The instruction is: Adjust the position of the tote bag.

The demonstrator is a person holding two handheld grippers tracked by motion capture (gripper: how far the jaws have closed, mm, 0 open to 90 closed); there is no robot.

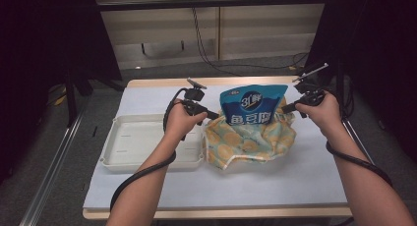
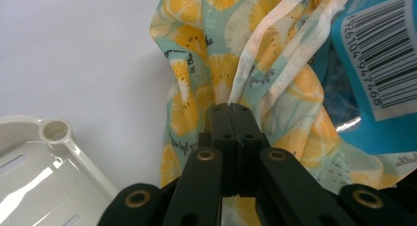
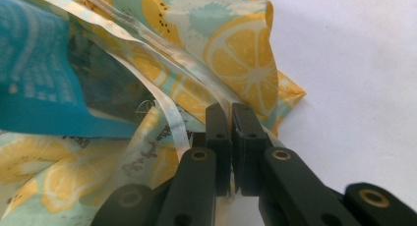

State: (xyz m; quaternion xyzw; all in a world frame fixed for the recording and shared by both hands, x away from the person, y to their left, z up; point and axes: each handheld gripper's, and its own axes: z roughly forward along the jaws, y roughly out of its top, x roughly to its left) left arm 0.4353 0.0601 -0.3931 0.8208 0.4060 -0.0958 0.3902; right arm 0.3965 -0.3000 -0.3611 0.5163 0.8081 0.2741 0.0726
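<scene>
White worktop (image 1: 305, 172): both hand-held grippers, left (image 1: 212, 114) and right (image 1: 290, 107), clamp the lemon bag's (image 1: 251, 145) rim, likely spreading it around the blue pouch (image 1: 252, 105).

Thin lemon-print bag (image 1: 251, 145), crinkly film with a soft sheen, and inside it a glossy blue plastic pouch (image 1: 252, 104). Cream tray (image 1: 125, 159) looks smooth moulded plastic; matt white sheet covers the surface (image 1: 295, 182), and both claws are matt black.

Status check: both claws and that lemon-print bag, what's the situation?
Left claw shut on lemon-print bag rim. Right claw shut on opposite rim. Blue packet standing in bag. White tray alongside, not obstructing.
</scene>
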